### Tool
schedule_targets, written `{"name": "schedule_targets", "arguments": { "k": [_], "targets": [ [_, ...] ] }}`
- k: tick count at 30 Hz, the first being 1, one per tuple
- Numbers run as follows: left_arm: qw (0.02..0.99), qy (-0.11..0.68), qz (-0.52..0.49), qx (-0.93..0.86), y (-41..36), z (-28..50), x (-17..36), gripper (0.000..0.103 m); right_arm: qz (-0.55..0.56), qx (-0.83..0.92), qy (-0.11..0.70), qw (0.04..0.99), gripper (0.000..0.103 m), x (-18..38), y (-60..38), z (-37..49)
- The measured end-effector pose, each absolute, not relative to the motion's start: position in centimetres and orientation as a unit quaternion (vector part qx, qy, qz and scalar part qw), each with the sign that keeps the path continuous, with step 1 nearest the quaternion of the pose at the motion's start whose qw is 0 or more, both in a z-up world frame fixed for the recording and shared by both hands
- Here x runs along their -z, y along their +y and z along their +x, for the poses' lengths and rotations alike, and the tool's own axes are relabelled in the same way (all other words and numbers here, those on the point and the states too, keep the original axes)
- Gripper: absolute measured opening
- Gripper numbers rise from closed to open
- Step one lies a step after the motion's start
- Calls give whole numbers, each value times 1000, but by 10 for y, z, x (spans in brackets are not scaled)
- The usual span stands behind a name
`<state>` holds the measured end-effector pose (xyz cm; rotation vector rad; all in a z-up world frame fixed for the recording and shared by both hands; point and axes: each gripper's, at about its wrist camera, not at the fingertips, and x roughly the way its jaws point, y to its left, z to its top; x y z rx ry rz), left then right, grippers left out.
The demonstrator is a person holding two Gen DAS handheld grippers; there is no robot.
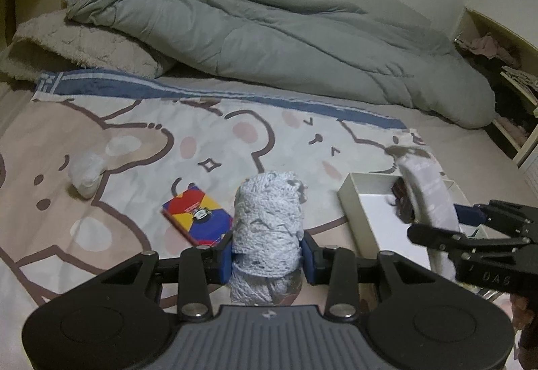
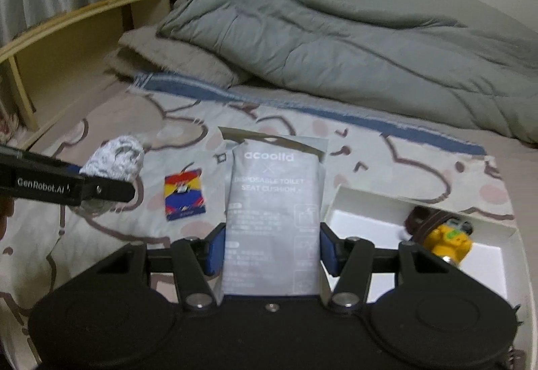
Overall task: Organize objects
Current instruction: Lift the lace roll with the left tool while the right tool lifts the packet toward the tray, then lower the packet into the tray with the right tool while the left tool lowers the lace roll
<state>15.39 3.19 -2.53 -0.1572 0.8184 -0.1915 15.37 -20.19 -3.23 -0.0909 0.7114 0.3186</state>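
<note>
Holding one thing apiece above the bed (image 1: pixel 437 134), both grippers are loaded. The left gripper (image 1: pixel 267 252) has its jaws narrowed onto a pale knitted roll (image 1: pixel 269 218), which stands up between the blue pads and bulges past them above and below. It looks soft, light and squashy, so a grip around its middle, as now, suits it; a harder squeeze would only deform it, and a loose one could let it slide through.

The right gripper (image 2: pixel 270 249) has its jaws at a middling width, closed on the side edges of a flat grey sachet (image 2: pixel 274 201) printed as a disposable toilet seat cushion. The sachet appears thin, light and smooth-skinned, likely slippery and apt to buckle; holding it low across its width keeps it upright.

In the right wrist view the white open box (image 2: pixel 366 222) lies at about three o'clock from the sachet, holding a yellow toy figure (image 2: pixel 447 240) and a dark brown item beside it that is too blurred to name. A small red, yellow and blue card box (image 2: pixel 184 198) lies on the cartoon-bear blanket (image 2: pixel 420 161) at about nine o'clock. In the left wrist view a small white bundle (image 1: pixel 85 173) rests at about ten o'clock from the roll. A grey duvet (image 1: pixel 269 33) is heaped at twelve o'clock.
</note>
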Motion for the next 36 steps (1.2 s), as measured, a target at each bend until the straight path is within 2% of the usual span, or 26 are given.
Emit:
{"name": "schedule_targets", "arguments": {
  "k": [9, 17, 26, 36],
  "targets": [
    [913, 385, -76, 112, 5, 163, 17, 40, -16, -109, 302, 947, 57, 10, -259, 160],
    [914, 377, -80, 129, -23, 177, 15, 40, -2, -47, 287, 957, 57, 13, -315, 171],
    [911, 375, -78, 153, -57, 188, 16, 40, -2, 20, 290, 957, 57, 43, -367, 184],
    [902, 387, -73, 175, -77, 201, 29, 40, 21, 79, 348, 934, 57, 95, -410, 206]
  ]
}}
